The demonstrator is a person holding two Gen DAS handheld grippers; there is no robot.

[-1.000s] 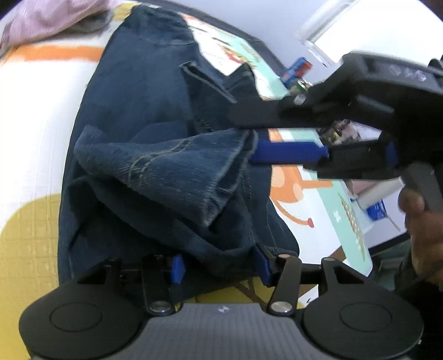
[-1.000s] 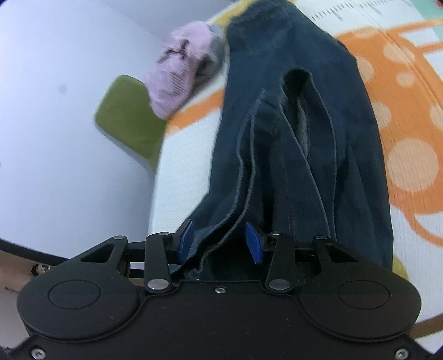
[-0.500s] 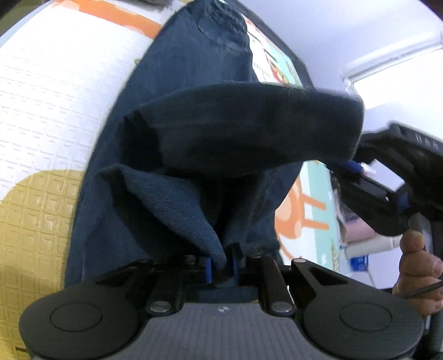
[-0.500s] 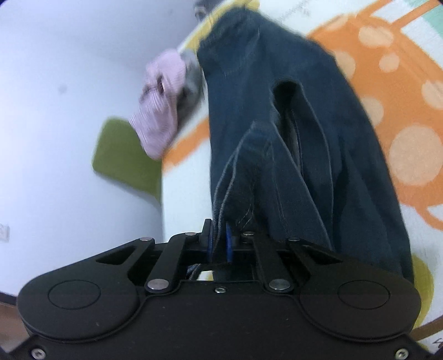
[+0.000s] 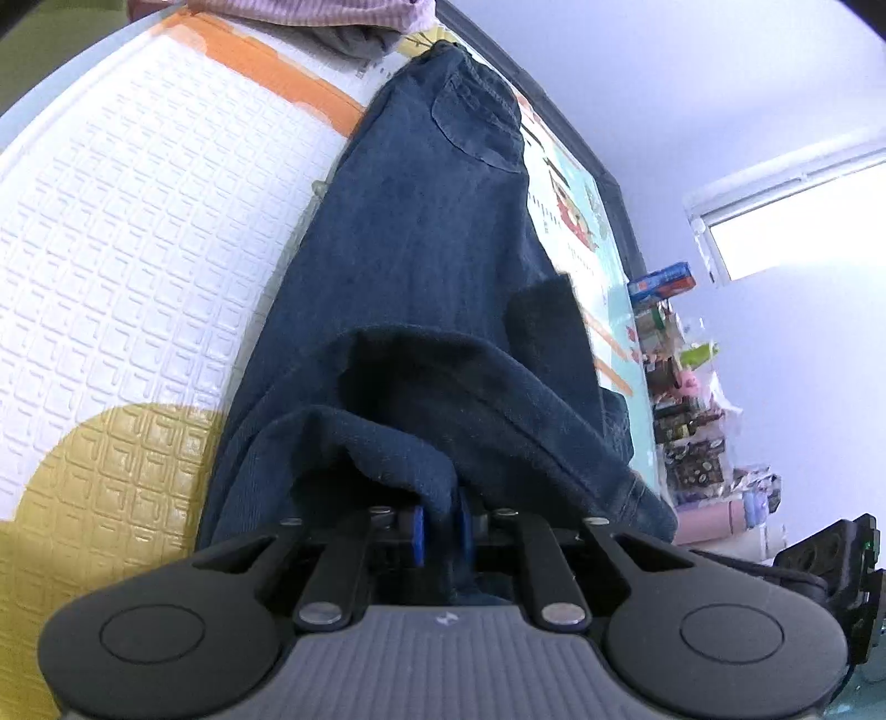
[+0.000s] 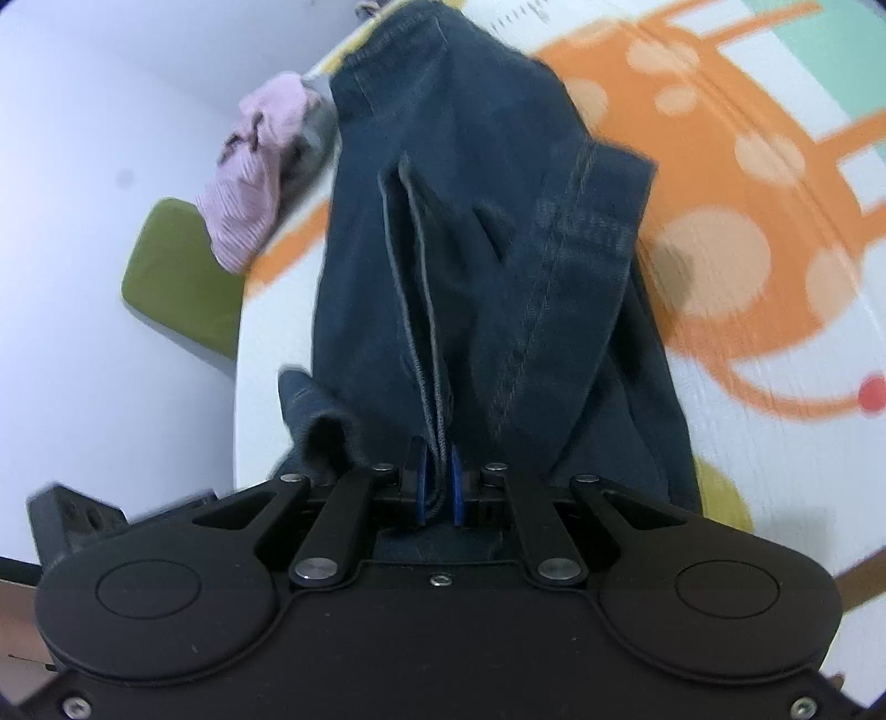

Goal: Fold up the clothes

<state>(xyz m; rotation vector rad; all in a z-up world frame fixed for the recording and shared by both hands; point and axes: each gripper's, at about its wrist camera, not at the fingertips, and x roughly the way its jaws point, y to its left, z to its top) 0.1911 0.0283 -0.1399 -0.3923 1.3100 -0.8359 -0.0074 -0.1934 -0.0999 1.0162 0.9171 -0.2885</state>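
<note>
A pair of dark blue jeans lies lengthwise on a patterned play mat, waistband at the far end. My left gripper is shut on a fold of the jeans' near end and holds it raised. My right gripper is shut on the seamed edge of the jeans and also lifts it. The right gripper's body shows at the lower right of the left wrist view.
A pink striped garment lies past the waistband at the mat's far end, also in the left wrist view. A green cushion sits off the mat's edge. Cluttered shelves stand to the right. The orange giraffe print lies right of the jeans.
Both grippers closed on the jeans' leg end, lifted it and carried it forward toward the waistband. The right gripper dropped to the lower right of the left view.
</note>
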